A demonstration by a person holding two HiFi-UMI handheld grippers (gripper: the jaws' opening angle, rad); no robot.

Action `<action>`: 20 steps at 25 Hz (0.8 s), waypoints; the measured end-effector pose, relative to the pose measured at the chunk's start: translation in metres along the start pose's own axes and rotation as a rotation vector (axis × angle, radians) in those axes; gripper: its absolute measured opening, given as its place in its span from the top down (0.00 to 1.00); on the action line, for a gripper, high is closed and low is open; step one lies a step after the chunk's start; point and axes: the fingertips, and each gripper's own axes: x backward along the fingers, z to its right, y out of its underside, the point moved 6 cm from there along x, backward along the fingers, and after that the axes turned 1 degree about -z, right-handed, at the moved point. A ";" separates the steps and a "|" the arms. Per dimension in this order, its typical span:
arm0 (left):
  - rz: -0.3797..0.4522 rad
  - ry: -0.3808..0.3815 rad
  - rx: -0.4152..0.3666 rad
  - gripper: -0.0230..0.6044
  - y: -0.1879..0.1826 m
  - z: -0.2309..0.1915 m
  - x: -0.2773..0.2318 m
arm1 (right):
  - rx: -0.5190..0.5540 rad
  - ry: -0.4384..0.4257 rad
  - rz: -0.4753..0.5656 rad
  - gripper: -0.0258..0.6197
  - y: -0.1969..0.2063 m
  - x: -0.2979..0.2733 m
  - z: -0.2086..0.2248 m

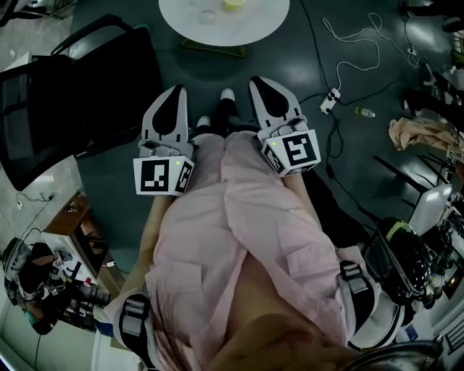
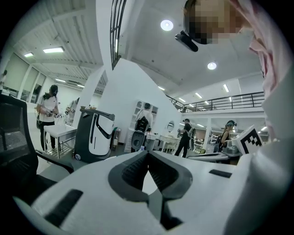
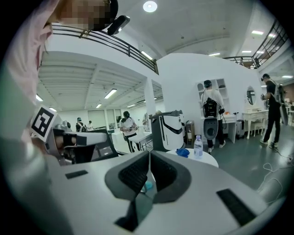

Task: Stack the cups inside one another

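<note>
- Standing on the round white table [image 1: 217,32], at the very top of the head view: a pale yellow cup [image 1: 233,3], cut off by the frame, and just left of it what looks like a clear cup [image 1: 209,14]. Set apart, not nested; contents too small to tell.
- Held side by side against a pink shirt [image 1: 239,232], well short of the table's near edge and pointing toward it: both grippers.
- Clenched shut with pad tips touching and nothing gripped: the left gripper [image 1: 172,94], confirmed in its own view [image 2: 148,153].
- Clenched just the same: the right gripper [image 1: 262,83], tips pressed together [image 3: 149,153]. Glimpsed through the gap below the pads, a teal patch [image 3: 147,186], too small to name.
- Shown only in the right gripper view: the table [image 3: 206,159] from the side, with a clear bottle [image 3: 198,146] upright by its far edge and a blue crumpled thing [image 3: 182,152] just beside it. Fill level unreadable.
- Shown only in the left gripper view: a white-and-black machine [image 2: 94,135] in an open hall.
- Shown only from above: a black chair [image 1: 72,94] at left, a power strip [image 1: 330,100] and a small bottle [image 1: 365,112] lying on the dark floor.
- Caught at the edge of each gripper view: the other gripper's marker cube [image 2: 250,140] [image 3: 43,124].
</note>
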 end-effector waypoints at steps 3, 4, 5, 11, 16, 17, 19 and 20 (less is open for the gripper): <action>0.005 -0.009 -0.023 0.94 -0.004 0.005 -0.015 | 0.009 -0.033 0.004 0.91 -0.004 -0.011 0.012; 0.006 -0.014 -0.029 0.94 -0.006 0.006 -0.019 | 0.009 -0.041 0.005 0.91 -0.005 -0.013 0.016; 0.006 -0.020 -0.033 0.94 -0.007 0.008 -0.022 | 0.008 -0.048 0.007 0.91 -0.007 -0.015 0.020; 0.011 -0.074 -0.050 0.94 -0.012 0.012 -0.037 | 0.009 -0.090 0.016 0.91 -0.013 -0.026 0.040; 0.026 -0.138 -0.052 0.94 -0.016 0.009 -0.046 | 0.024 -0.134 0.015 0.91 -0.018 -0.043 0.053; 0.028 -0.149 -0.046 0.94 -0.016 0.008 -0.048 | 0.028 -0.141 0.013 0.91 -0.019 -0.046 0.056; 0.032 -0.163 -0.035 0.94 -0.015 0.007 -0.054 | 0.035 -0.147 0.011 0.91 -0.019 -0.050 0.063; 0.035 -0.165 -0.030 0.94 -0.014 0.008 -0.058 | 0.039 -0.148 0.010 0.91 -0.018 -0.051 0.067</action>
